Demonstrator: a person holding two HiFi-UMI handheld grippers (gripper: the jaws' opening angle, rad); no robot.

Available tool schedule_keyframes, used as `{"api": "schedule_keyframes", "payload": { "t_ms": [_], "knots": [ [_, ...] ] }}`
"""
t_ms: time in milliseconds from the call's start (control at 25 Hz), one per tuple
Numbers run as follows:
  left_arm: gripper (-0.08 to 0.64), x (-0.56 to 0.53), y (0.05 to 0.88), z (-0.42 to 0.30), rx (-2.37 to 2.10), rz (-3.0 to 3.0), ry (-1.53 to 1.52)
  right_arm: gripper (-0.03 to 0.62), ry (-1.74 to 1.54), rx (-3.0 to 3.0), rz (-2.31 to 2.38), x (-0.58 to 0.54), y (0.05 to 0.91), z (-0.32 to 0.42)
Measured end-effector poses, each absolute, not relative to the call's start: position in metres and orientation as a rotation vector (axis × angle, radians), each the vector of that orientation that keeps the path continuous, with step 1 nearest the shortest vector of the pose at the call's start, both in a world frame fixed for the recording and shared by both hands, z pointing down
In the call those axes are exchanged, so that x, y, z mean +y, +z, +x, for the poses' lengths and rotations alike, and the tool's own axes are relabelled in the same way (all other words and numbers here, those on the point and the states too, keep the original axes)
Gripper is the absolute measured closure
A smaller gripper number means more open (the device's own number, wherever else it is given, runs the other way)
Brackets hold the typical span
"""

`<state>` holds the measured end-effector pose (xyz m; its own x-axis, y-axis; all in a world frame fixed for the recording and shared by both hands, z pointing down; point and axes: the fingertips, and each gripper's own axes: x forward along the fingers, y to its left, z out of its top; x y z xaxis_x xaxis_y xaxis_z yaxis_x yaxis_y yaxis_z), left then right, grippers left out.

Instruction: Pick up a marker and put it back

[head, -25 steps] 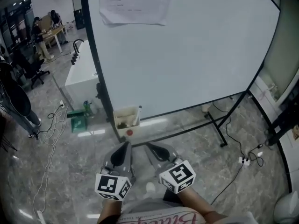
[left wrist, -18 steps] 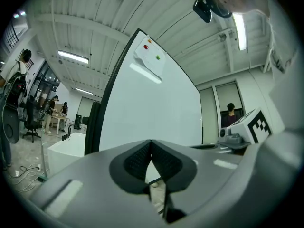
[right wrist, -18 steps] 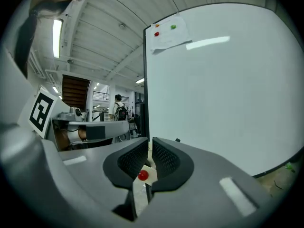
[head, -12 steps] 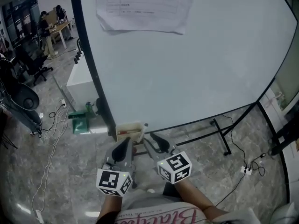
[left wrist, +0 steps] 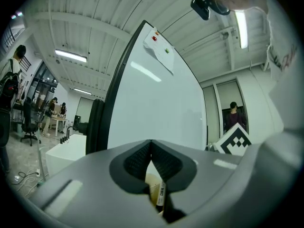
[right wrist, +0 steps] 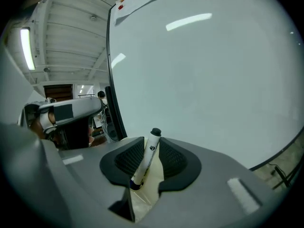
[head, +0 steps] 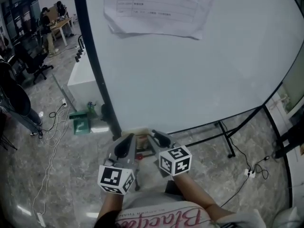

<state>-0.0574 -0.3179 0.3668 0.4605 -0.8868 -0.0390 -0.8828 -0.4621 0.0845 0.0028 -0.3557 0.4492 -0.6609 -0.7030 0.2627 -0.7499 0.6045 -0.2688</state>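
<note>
A white marker with a black cap (right wrist: 146, 158) stands leaning in a beige box (right wrist: 149, 186) at the foot of the whiteboard (head: 190, 70). My right gripper (right wrist: 152, 145) is open, its two pads on either side of the marker's upper part without pressing on it. In the head view the right gripper (head: 153, 137) and the left gripper (head: 128, 137) reach side by side over the box (head: 142, 146), which is mostly hidden. My left gripper (left wrist: 151, 144) is shut with nothing in it; below its pads the box (left wrist: 152, 182) and a marker (left wrist: 161, 194) show.
A paper sheet (head: 156, 8) hangs at the top of the whiteboard. The board's black stand legs (head: 225, 137) and a power strip with cables (head: 249, 167) lie to the right. To the left are a white cabinet (head: 83, 77), a green item (head: 80, 123), floor cables (head: 52, 127) and people at desks (head: 47, 23).
Both grippers have moved forward to the beige box and the whiteboard has come closer. The right gripper's jaws have parted and now stand around the marker.
</note>
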Motion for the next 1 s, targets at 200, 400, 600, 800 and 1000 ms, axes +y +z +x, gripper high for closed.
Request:
{"api": "schedule_keyframes", "payload": {
  "t_ms": [200, 400, 600, 800, 1000],
  "knots": [
    [0.560, -0.317, 0.370, -0.059, -1.591, 2.641, -0.124, 0.503, 0.576, -2.749, 1.202, -0.353, 0.448, 0.002],
    [0.560, -0.308, 0.370, -0.056, -1.579, 2.654, -0.125, 0.524, 0.534, -2.823, 1.160, -0.342, 0.435, -0.002],
    [0.560, -0.300, 0.368, -0.056, -1.578, 2.667, -0.133, 0.525, 0.384, -2.954, 1.139, -0.326, 0.399, 0.000],
    [0.560, -0.293, 0.356, -0.060, -1.603, 2.685, -0.177, 0.526, 0.224, -3.097, 1.180, -0.308, 0.349, 0.017],
    [0.560, -0.288, 0.340, -0.062, -1.594, 2.709, -0.253, 0.526, 0.090, -3.197, 1.223, -0.289, 0.311, 0.033]
  ]
}}
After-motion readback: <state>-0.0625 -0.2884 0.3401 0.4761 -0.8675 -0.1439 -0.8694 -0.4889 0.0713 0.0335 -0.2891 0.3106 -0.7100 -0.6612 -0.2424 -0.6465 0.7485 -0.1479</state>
